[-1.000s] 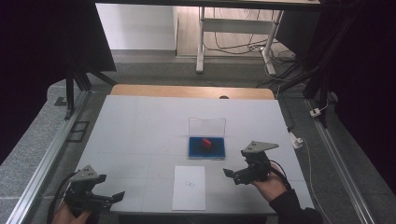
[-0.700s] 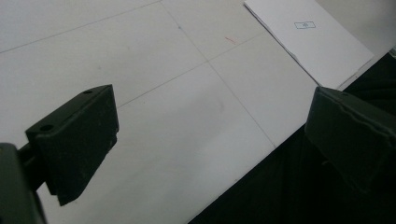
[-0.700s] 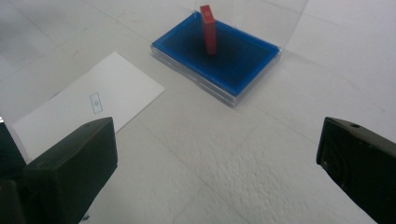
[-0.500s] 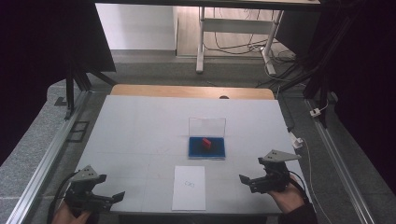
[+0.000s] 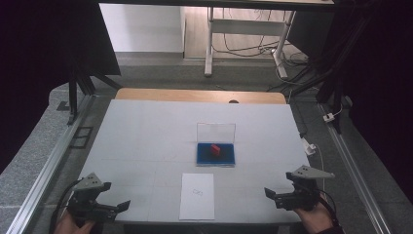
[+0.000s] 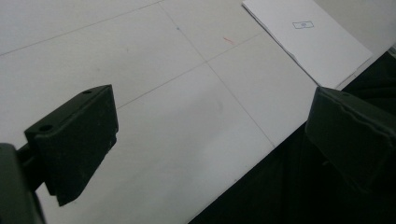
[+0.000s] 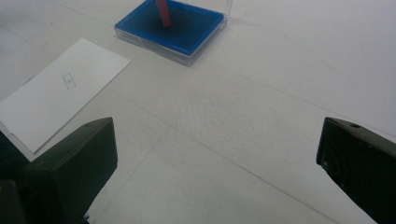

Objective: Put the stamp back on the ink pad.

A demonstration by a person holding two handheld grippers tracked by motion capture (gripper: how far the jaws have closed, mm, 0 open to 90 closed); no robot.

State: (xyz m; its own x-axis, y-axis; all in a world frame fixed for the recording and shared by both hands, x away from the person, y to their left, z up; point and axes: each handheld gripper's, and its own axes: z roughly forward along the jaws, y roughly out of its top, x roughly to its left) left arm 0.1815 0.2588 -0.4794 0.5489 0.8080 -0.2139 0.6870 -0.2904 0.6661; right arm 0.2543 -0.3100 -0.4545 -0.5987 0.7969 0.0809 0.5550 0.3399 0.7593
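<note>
White table: blue ink pad with red stamp at centre, paper sheet at 6 o'clock. Left gripper and right gripper wide open, empty, parked at 7 and 5 o'clock, likely clear for access.

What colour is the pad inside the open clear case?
Blue; the pad shows best in the right gripper view.

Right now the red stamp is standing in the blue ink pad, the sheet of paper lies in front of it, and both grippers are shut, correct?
Not quite: both grippers are open. The left gripper and the right gripper each show jaws spread wide in their own gripper views. The red stamp does stand in the blue ink pad, with the paper in front.
</note>
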